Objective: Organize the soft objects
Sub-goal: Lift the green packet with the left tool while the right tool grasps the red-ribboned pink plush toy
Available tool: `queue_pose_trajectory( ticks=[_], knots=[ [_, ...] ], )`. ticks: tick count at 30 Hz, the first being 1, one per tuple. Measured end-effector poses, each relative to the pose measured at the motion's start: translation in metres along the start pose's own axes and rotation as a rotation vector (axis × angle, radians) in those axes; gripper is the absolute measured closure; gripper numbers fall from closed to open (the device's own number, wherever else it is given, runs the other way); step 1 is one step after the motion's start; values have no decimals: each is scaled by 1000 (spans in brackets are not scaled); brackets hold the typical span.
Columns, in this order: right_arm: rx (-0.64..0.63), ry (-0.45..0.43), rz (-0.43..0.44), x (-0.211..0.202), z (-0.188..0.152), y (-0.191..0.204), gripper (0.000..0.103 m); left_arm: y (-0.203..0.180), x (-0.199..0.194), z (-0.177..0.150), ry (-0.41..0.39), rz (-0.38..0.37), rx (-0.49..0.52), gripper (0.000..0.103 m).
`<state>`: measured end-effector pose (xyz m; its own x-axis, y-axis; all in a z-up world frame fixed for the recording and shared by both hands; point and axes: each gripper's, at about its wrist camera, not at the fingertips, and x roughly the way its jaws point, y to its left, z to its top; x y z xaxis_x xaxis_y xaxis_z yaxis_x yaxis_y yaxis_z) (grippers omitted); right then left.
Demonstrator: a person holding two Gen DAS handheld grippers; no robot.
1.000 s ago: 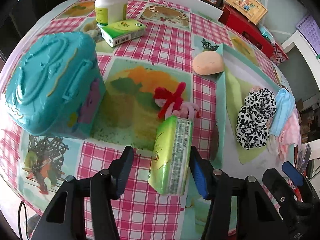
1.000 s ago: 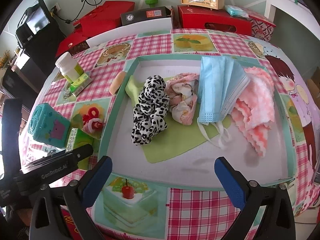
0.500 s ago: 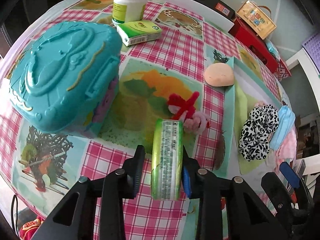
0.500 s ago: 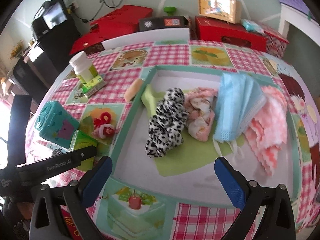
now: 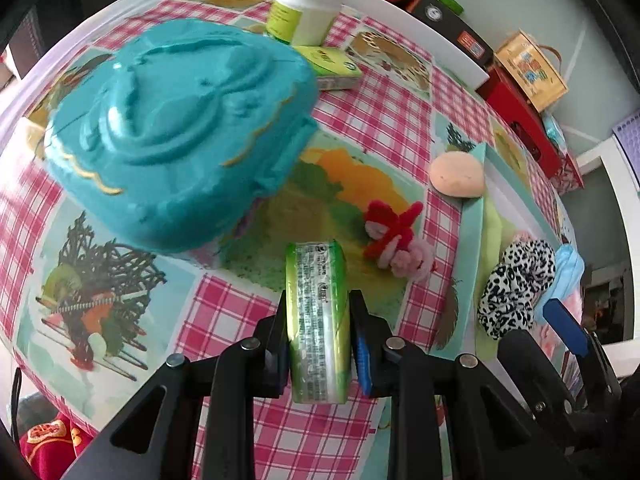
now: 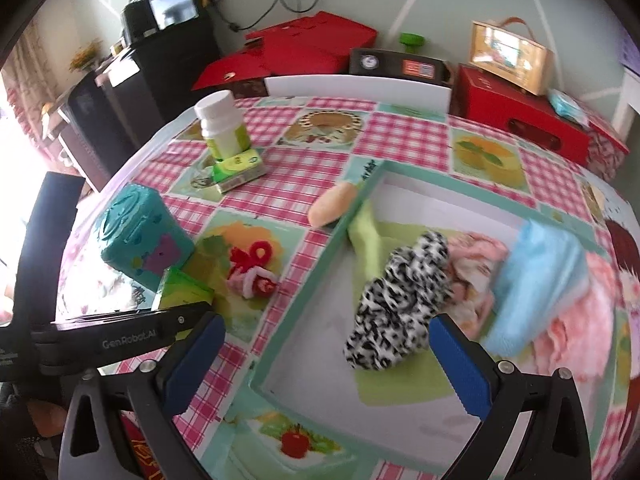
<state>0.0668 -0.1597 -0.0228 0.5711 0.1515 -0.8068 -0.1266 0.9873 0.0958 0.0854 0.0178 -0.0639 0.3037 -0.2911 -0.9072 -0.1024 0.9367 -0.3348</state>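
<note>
**Left gripper clamped on a tissue pack beside the sorting tray**

The counter (image 6: 404, 136), under a pink checked cloth, carries everything shown. On its right side sits a shallow tray (image 6: 308, 300) with a teal rim, evidently the collecting place for soft goods: it already holds a pink towel (image 6: 576, 320), a blue face mask (image 6: 540, 280), a spotted scrunchie (image 6: 400, 300) and a green cloth (image 6: 400, 384). Left of the tray stands a teal plastic case (image 5: 176, 128), a hard item, so probably left out on purpose. Beyond it are a white bottle (image 6: 222, 128) and a small green box (image 6: 238, 170). A peach sponge (image 5: 456, 174) leans against the tray's outer rim, and a red and pink fuzzy flower (image 5: 396, 240) lies near it; both look soft and unsorted. The left gripper (image 5: 318, 340) is closed across the narrow faces of a green tissue pack (image 5: 316, 320), held on edge just above the cloth, probably bound for the tray. The right gripper (image 6: 324, 364) hangs over the tray's near corner, jaws wide apart and empty.
</note>
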Motion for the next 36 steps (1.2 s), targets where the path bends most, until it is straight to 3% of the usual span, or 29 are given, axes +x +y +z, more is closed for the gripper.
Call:
queue_pose_trajectory(
  ticks=[6, 17, 29, 36],
  knots=[
    [-114, 38, 30, 17, 10, 17, 19, 8, -6, -2, -22, -23, -43, 77],
    [-249, 94, 61, 40, 16, 40, 37, 25, -9, -4, -11, -77, -110, 77],
    [-372, 163, 74, 65, 24, 62, 45, 35, -12, -6, -4, -117, -156, 77],
    [-382, 196, 69, 80, 23, 67, 50, 34, -9, -4, 11, -136, -161, 77]
  ],
)
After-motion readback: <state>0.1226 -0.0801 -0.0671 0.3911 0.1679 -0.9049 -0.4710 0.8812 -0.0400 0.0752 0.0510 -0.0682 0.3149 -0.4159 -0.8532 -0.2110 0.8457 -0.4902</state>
